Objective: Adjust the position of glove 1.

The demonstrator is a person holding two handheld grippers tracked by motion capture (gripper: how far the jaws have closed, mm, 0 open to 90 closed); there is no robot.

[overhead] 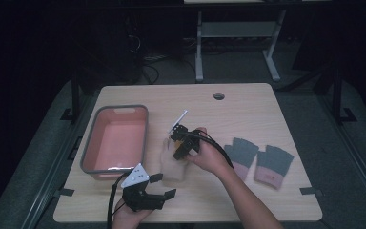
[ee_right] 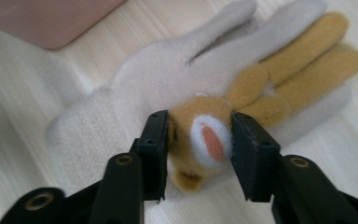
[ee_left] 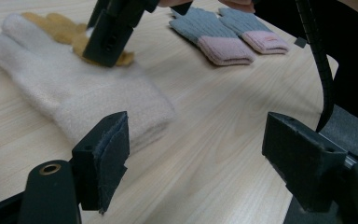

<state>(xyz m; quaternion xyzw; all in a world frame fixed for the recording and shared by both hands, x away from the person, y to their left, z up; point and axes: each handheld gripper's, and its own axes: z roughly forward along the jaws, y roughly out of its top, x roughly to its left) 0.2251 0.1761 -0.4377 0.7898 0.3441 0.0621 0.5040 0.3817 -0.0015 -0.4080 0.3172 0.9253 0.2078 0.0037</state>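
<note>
Right gripper [ee_right: 198, 149]: I see it lowered onto the cream glove [ee_right: 135, 98], which lies flat on the table [overhead: 248, 109]. Between its fingers sits the tan plush animal face [ee_right: 200, 140] sewn on the back of the glove, with a white patch and an orange-pink spot at its middle. Each pad stands at one flank of that face, touching or very nearly so; I cannot tell whether they press. The jaws stand about half apart. No earlier picture to compare.

Beyond these fingertips, the tan plush ears [ee_right: 298, 60] run away along the glove's fingers. Off past the left finger, a corner of the pink bin [ee_right: 60, 18].

Left gripper [ee_left: 196, 149]: fingers wide apart, nothing between them, just bare tabletop. The cuff of the cream glove lies just ahead of its left finger [ee_left: 109, 154], apart from it. Farther ahead I see the right gripper's black jaw coming down onto the tan patch.

High view: left gripper [overhead: 158, 186] near the table's near edge, just beside the pink bin's near corner. The pair of grey gloves with pink cuffs [overhead: 257, 160] lies well clear of both sets of fingers, out beyond the right hand [overhead: 209, 155].
</note>
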